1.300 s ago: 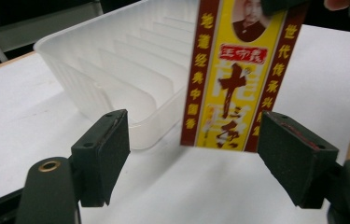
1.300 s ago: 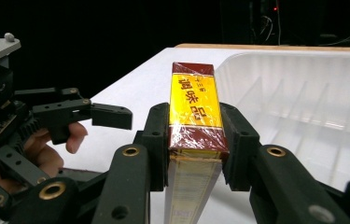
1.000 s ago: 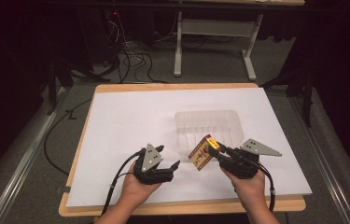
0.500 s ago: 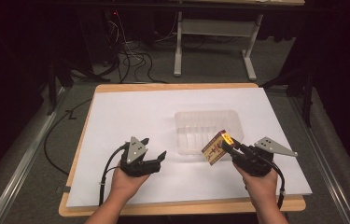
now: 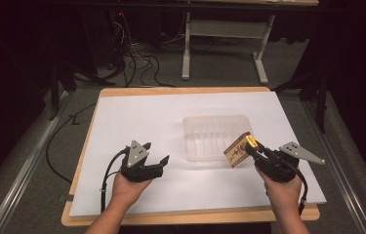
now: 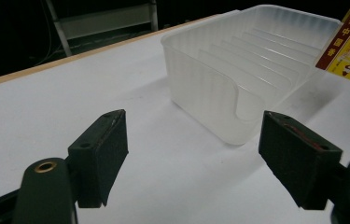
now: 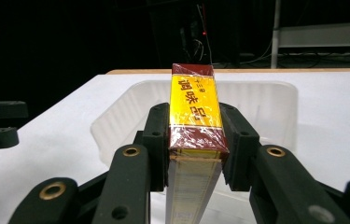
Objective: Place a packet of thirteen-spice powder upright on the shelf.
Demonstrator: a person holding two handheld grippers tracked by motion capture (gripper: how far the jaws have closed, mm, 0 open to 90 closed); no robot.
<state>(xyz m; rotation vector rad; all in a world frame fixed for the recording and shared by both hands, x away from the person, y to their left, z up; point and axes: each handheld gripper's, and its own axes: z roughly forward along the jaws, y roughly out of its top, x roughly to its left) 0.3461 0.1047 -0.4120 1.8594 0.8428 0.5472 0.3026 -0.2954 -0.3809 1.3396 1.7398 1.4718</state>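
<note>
On the white sheet (image 5: 146, 117) that covers the wooden table, a clear ribbed plastic tray (image 5: 214, 136) stands right of the middle, its inside divided by low ridges. The right gripper (image 5: 250, 148) is clamped on a flat yellow and dark red box with printed characters (image 5: 239, 150), held tilted just beside the tray's near right corner and above the sheet; in the right gripper view the box (image 7: 195, 105) stands on edge between both pads, with the tray behind it. The left gripper (image 5: 163, 161) hovers left of the tray, well apart from the box. Its jaws have just been opening and stand parted with nothing between them, aimed at the tray's near wall (image 6: 210, 98).
</note>
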